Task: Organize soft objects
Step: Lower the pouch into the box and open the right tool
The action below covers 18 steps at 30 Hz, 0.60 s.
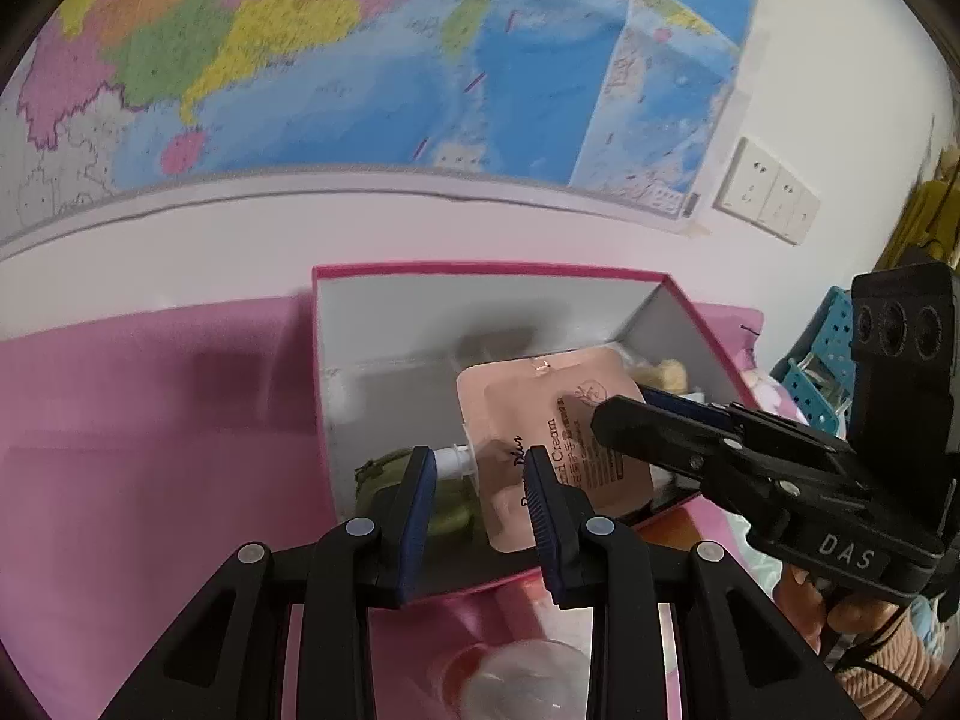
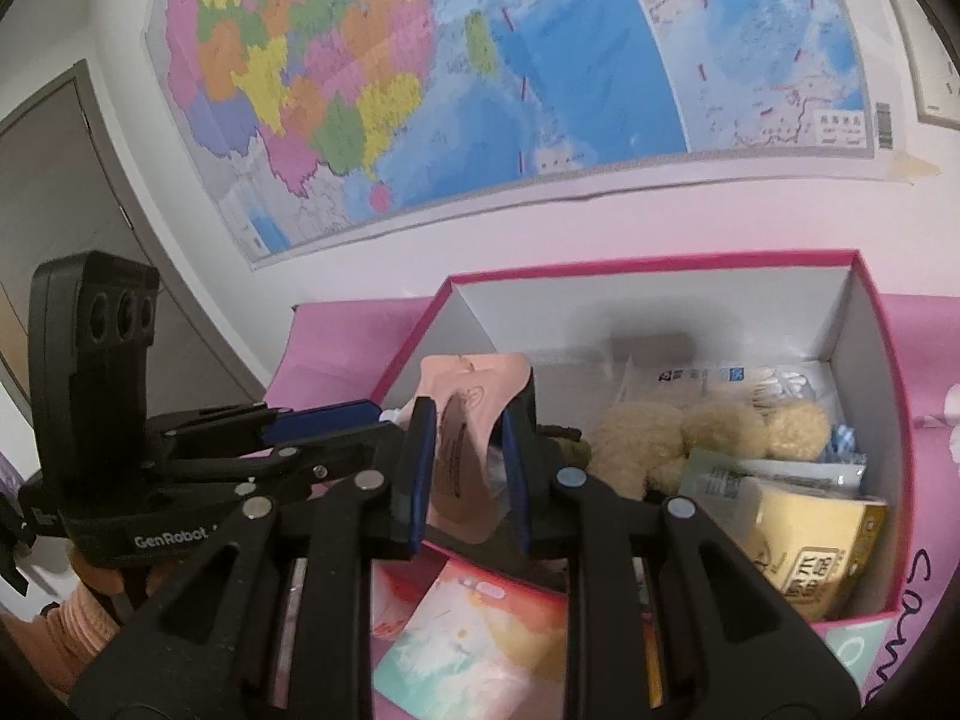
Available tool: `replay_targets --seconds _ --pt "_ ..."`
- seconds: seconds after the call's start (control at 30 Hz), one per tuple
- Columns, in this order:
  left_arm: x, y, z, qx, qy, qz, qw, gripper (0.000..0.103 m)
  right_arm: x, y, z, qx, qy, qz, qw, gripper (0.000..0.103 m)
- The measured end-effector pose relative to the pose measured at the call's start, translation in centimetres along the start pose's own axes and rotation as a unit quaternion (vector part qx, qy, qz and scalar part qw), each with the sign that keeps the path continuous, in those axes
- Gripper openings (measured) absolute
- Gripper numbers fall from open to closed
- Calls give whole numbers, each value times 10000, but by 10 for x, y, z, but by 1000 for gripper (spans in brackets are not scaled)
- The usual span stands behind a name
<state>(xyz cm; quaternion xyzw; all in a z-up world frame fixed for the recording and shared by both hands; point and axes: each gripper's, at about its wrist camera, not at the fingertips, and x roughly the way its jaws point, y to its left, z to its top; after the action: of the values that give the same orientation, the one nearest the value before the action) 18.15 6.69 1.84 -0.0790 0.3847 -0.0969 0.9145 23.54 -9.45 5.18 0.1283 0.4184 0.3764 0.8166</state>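
A big colourful map is stuck on the wall; below it a pink cloth is spread, and a pink box with white inside is set on it. A peach hand-cream pouch is held over the box – it is pinched by the right gripper at one side and by the left gripper near its white spout; a fluffy toy, a yellow pack and a green pouch are seen inside the box.
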Motion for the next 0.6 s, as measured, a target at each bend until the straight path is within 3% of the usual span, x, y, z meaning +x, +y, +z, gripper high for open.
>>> replay_targets --seconds 0.2,0.6 --pt "3 5 -3 -67 21 37 10000 29 12 2 -12 -147 281 -129 9994 26" --pt "-49 -2 -28 42 -605 103 9981 35 -39 13 -31 -281 -16 -199 9994 26"
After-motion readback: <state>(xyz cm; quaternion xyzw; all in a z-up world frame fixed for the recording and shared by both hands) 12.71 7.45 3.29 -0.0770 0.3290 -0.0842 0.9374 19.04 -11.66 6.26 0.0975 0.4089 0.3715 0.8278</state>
